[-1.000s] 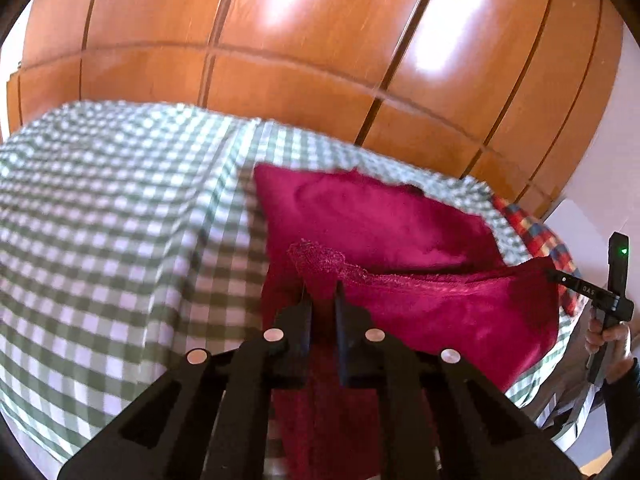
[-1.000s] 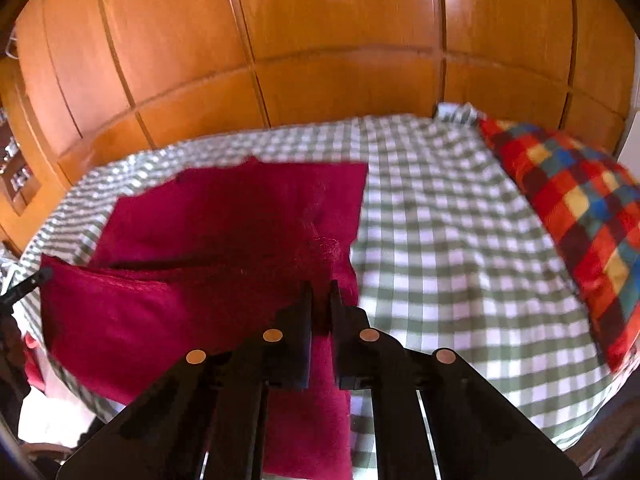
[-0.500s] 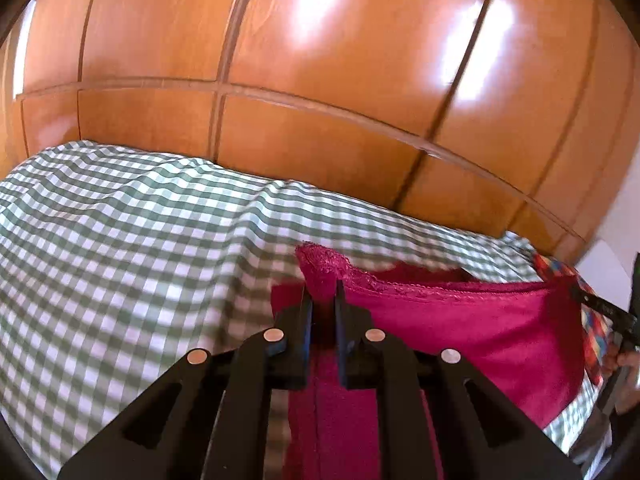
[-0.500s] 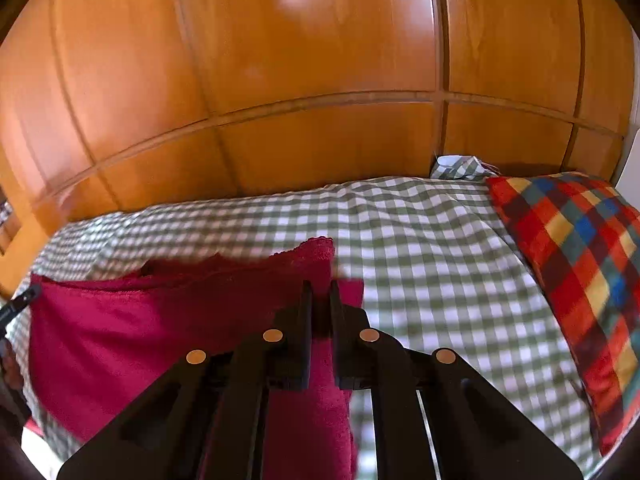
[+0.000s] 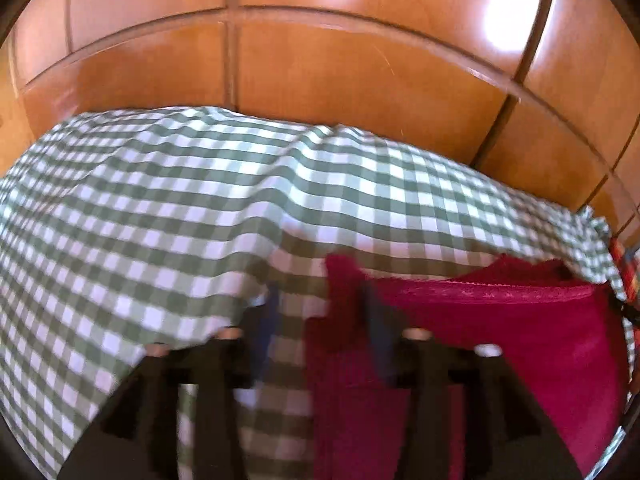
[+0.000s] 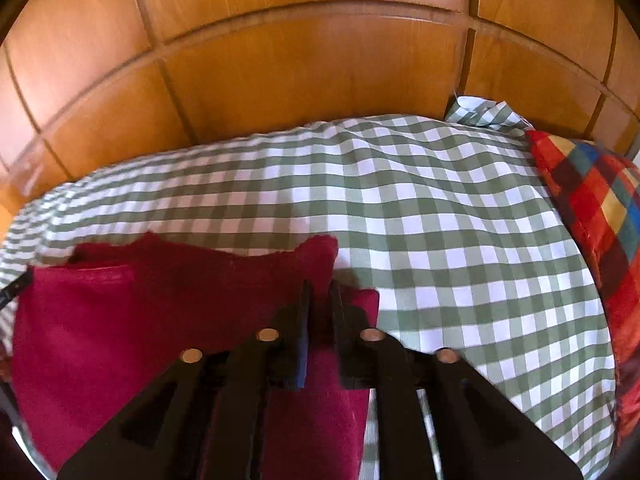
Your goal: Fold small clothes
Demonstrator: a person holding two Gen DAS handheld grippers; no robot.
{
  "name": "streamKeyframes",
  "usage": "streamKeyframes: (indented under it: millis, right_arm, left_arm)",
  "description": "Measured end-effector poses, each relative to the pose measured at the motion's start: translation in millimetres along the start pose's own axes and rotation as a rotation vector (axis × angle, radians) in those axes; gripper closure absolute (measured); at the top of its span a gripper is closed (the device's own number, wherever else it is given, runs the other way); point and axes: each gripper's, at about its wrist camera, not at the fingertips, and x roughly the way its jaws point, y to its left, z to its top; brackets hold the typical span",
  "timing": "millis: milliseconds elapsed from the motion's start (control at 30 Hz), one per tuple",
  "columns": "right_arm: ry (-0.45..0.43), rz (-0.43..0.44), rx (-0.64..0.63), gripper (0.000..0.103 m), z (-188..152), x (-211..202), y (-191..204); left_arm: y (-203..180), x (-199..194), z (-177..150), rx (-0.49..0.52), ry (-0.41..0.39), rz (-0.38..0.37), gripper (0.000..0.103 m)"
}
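Two grippers work a crimson cloth [image 6: 120,312] lying on a green-checked bedspread [image 6: 440,220], its long edge running left to right. Right gripper [image 6: 320,292] pinches one corner; left gripper [image 5: 320,308] spreads wide, blurred, beside the opposite corner.

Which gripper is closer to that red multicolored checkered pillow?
Right. The right gripper holds the crimson garment on the side nearer the checkered pillow; the left gripper is at the garment's far end.

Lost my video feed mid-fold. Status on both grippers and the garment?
Left gripper open, blurred. Right gripper shut on the dark red knit garment, corner lifted. Garment doubled over on green-and-white checked bedspread. Nothing in the way.
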Motion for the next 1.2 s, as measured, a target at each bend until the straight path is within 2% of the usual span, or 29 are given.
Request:
streamKeyframes:
  millis: [33,100,233,433,500,533,567,600,633,667,700,800,833,867,1000,1133,1200]
  right_arm:
    - [-0.020,0.027,0.018,0.037,-5,-11,-4]
    - [-0.048,0.093,0.043,0.037,-18,-35,-14]
    - [-0.020,0.226,0.115,0.036,-60,-65,-38]
    - [0.043,0.317,0.189,0.036,-133,-80,-50]
    - [0.061,0.327,0.188,0.037,-147,-75,-43]
    - [0.070,0.317,0.181,0.048,-152,-72,-39]
    - [0.077,0.277,0.166,0.055,-157,-68,-33]
    - [0.080,0.259,0.162,0.067,-158,-65,-31]
    - [0.079,0.259,0.164,0.075,-159,-64,-28]
    - [0.076,0.258,0.167,0.077,-159,-65,-27]
    - [0.069,0.251,0.156,0.081,-158,-70,-24]
    - [0.036,0.244,0.110,0.084,-158,-92,-21]
    - [0.033,0.249,0.093,0.084,-159,-100,-22]
    - [0.038,0.251,0.076,0.084,-161,-107,-23]
    - [0.095,0.224,0.006,0.085,-188,-128,-27]
    - [0.160,0.204,0.047,0.085,-221,-135,-46]
    - [0.176,0.207,0.059,0.085,-230,-137,-49]
  left_arm:
    - [7,-9,-4,-0.028,-0.006,-0.017,0.048]
    - [21,-27,-18,-0.067,0.000,-0.072,0.048]
    - [35,-59,-62,-0.077,0.023,-0.161,0.048]
    - [41,-96,-135,-0.107,0.068,-0.297,0.039]
    - [35,-99,-150,-0.089,0.069,-0.306,0.041]
    - [31,-100,-156,-0.080,0.069,-0.302,0.041]
    - [28,-99,-159,-0.081,0.074,-0.305,0.048]
    - [25,-98,-160,-0.078,0.081,-0.314,0.059]
    - [23,-97,-160,-0.068,0.083,-0.300,0.062]
    - [21,-96,-159,-0.057,0.080,-0.279,0.074]
    - [20,-95,-157,-0.049,0.082,-0.271,0.078]
    - [24,-104,-154,-0.032,0.077,-0.272,0.088]
    - [26,-111,-153,-0.011,0.073,-0.271,0.094]
    - [28,-116,-154,0.002,0.076,-0.279,0.095]
    - [30,-138,-173,0.044,0.112,-0.307,0.095]
    - [25,-153,-205,0.064,0.169,-0.333,0.095]
    - [20,-160,-218,0.093,0.179,-0.312,0.091]
